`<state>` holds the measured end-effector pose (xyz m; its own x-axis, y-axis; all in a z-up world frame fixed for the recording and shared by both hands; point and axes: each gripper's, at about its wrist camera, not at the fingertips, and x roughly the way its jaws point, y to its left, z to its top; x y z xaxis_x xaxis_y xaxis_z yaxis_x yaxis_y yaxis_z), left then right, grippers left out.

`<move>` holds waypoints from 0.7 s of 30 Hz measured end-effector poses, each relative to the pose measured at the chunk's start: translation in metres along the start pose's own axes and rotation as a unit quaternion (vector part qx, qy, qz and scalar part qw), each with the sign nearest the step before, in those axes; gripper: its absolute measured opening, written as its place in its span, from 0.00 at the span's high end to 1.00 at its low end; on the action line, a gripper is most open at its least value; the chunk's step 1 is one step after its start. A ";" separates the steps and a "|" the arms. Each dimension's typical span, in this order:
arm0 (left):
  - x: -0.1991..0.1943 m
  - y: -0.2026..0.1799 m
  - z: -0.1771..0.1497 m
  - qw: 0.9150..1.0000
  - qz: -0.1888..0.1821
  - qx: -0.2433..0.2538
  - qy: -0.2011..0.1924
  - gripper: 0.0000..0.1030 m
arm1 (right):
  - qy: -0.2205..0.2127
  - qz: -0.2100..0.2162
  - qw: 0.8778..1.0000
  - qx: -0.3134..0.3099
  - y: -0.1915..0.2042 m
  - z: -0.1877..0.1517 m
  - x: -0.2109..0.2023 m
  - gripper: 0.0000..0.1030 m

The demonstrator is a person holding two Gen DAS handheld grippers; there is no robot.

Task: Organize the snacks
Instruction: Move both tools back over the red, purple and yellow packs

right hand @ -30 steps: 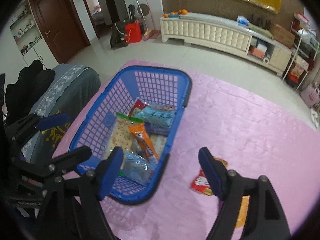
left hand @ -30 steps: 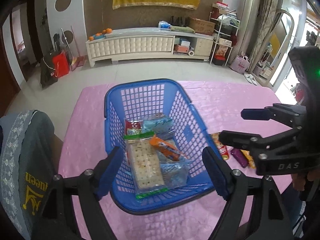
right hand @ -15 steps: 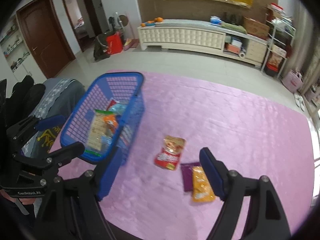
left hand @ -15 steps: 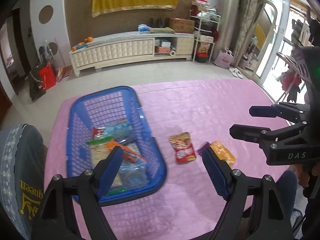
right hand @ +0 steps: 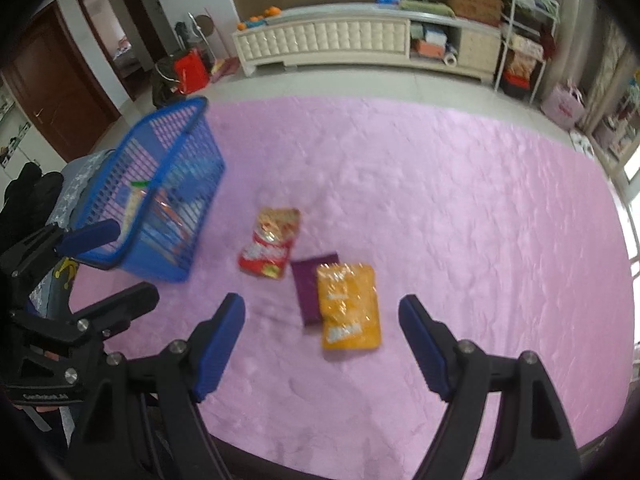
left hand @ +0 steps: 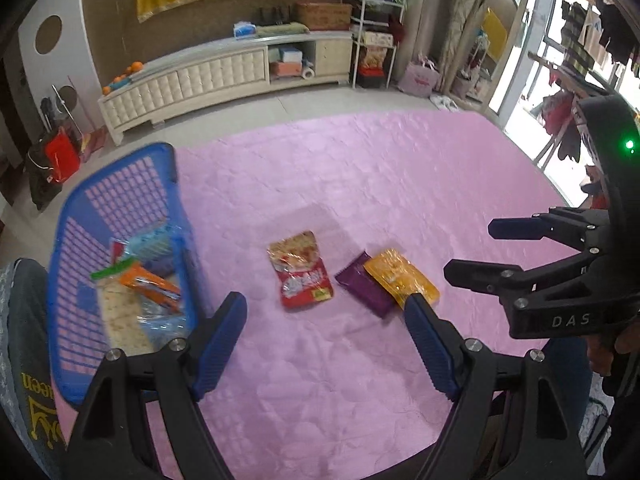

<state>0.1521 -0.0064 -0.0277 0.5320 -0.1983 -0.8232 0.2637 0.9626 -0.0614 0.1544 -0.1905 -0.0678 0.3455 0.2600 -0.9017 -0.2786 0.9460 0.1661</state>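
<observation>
A blue basket (left hand: 120, 184) (right hand: 168, 148) with several snack packets stands at the table's left. On the pink cloth lie a red packet (left hand: 301, 270) (right hand: 270, 242), a purple packet (left hand: 360, 290) (right hand: 308, 284) and an orange packet (left hand: 402, 276) (right hand: 348, 306) that partly overlaps the purple one. My left gripper (left hand: 326, 340) is open and empty, above the cloth in front of the packets; it also shows in the right wrist view (right hand: 108, 264). My right gripper (right hand: 322, 344) is open and empty just before the orange packet; it also shows in the left wrist view (left hand: 470, 246).
The pink cloth (left hand: 360, 184) covers the table. A grey chair back (left hand: 24, 320) stands at the left edge by the basket. A white TV cabinet (left hand: 224, 76) and shelves (left hand: 372, 40) stand far behind on the floor.
Both grippers have swung right, away from the basket toward the loose packets. The basket has shifted to the left of both views. Both stay open and empty.
</observation>
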 end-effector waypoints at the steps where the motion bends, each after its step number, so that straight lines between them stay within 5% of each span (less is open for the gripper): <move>1: 0.003 -0.002 -0.002 1.000 -0.001 0.000 0.001 0.23 | 0.006 0.001 1.000 0.005 -0.004 -0.004 0.005 0.20; 21: 0.092 -0.003 -0.034 0.996 0.002 -0.014 0.086 0.23 | 0.120 0.004 0.993 -0.007 -0.033 -0.024 0.104 0.20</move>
<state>0.1727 -0.0217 -0.1223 0.3868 -0.1629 -0.9077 0.2392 0.9683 -0.0719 0.1775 -0.1991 -0.1767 0.1194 0.2130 -0.9697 -0.2928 0.9408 0.1705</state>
